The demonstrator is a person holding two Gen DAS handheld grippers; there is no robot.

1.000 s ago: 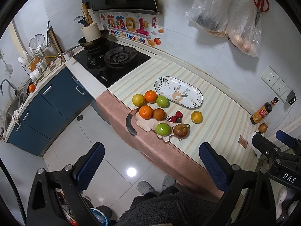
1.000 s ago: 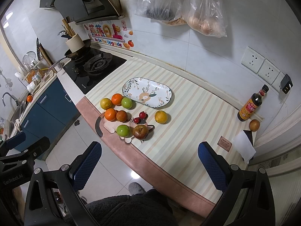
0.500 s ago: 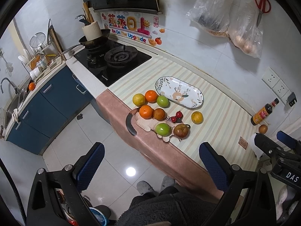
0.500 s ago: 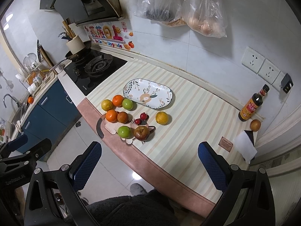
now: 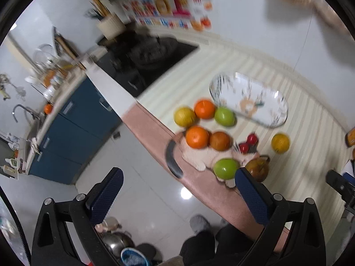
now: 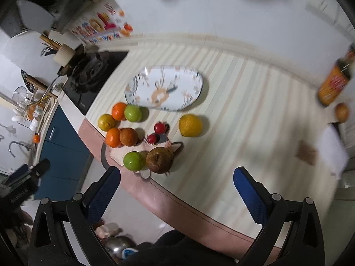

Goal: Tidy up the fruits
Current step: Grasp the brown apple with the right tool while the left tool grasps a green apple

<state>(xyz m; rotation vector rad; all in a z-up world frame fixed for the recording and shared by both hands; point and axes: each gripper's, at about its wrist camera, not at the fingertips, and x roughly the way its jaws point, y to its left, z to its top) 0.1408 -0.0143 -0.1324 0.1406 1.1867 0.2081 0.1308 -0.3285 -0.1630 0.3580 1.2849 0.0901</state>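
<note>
Tongs, left [image 5: 176,191]: my two blue pads stand spread wide with nothing between them, held above the floor just off the counter's front edge; the right pad overlaps the near green fruit in view.
Tongs, right [image 6: 177,190]: likewise spread and empty, poised over the counter edge, with the fruit cluster just ahead and to the left of centre.
Nearest fruit: a green apple [image 6: 133,161] and a brown, pear-like fruit [image 6: 159,160], touching or nearly so, both resting on a pale mat [image 6: 119,154] at the counter's lip.
Next row out: an orange [image 6: 113,137] pressed against a darker orange-brown fruit [image 6: 128,136]; two small red fruits [image 6: 159,127] just to their right.
Farther row: a yellow citrus [image 6: 106,122], a second orange [image 6: 118,110] and a second green apple [image 6: 132,113], in a line just short of the plate.
Loner: a yellow lemon-like fruit [image 6: 190,125] lies apart, right of the red pair.
Plate [image 6: 195,82]: oval, patterned, bare of fruit, beyond the cluster; I judge it the destination.
Stage: approach only, as I read it; no fruit yet gripped or placed.
Technique: I would take an outlying or front fruit first, such as the lone yellow one, lowering with pads astride its widest part and closing gently so it does not roll.
Caution: packed fruits touch; pads pushed between them may nudge neighbours off the counter's edge.
Image quality: both views are motion-blurred, so fine detail is uncertain.
</note>
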